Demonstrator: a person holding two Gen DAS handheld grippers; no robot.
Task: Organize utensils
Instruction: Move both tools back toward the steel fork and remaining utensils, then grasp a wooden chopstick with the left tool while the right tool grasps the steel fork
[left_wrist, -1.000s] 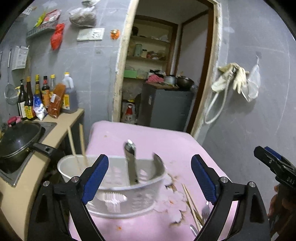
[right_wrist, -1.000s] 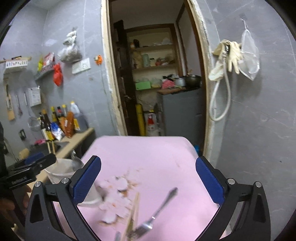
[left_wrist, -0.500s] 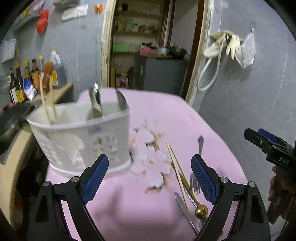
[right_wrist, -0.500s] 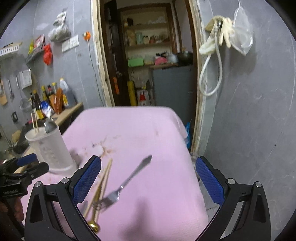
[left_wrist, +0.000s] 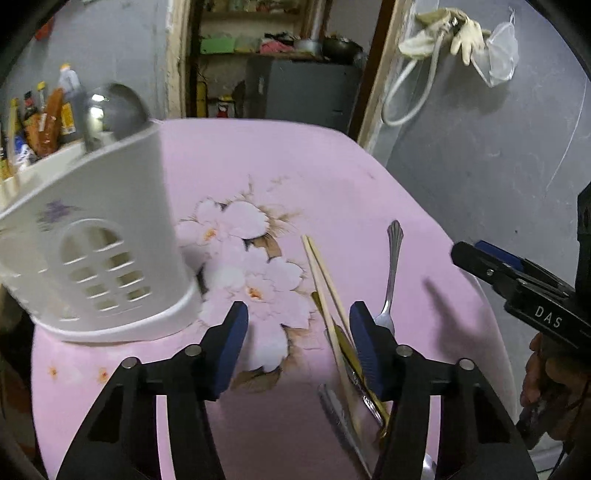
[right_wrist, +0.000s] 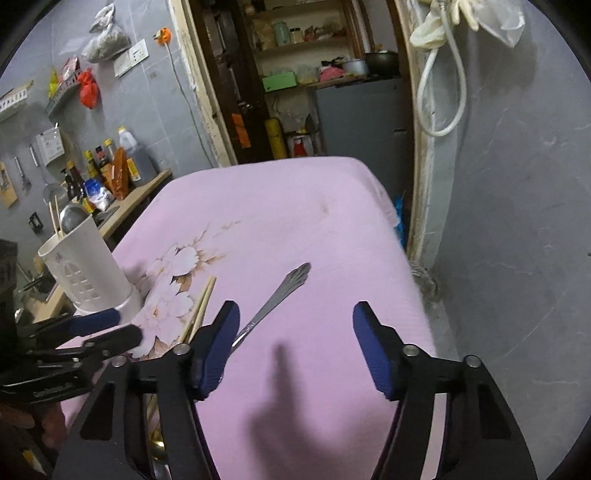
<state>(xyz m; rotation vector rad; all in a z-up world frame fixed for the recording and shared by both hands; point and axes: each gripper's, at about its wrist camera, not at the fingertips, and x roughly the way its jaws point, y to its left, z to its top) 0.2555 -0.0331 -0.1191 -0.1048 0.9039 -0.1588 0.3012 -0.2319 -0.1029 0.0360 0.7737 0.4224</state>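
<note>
"DAS" in white on right hand-held gripper (left_wrist: 480, 260)

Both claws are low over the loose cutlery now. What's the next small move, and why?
Probably shift the left claw slightly right and down so its open jaws, which have just been closing with nothing between them, straddle the chopsticks. The pair lies on the pink cloth beside the fork, while the white holder stands close on the left.

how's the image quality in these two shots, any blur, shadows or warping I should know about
Left wrist view: the white utensil holder and its spoon are smeared by motion blur; chopsticks stay fairly sharp. Right wrist view: sharper, with a dark tongs shadow on the pink cloth. Both: fisheye bending, black corners.
</note>
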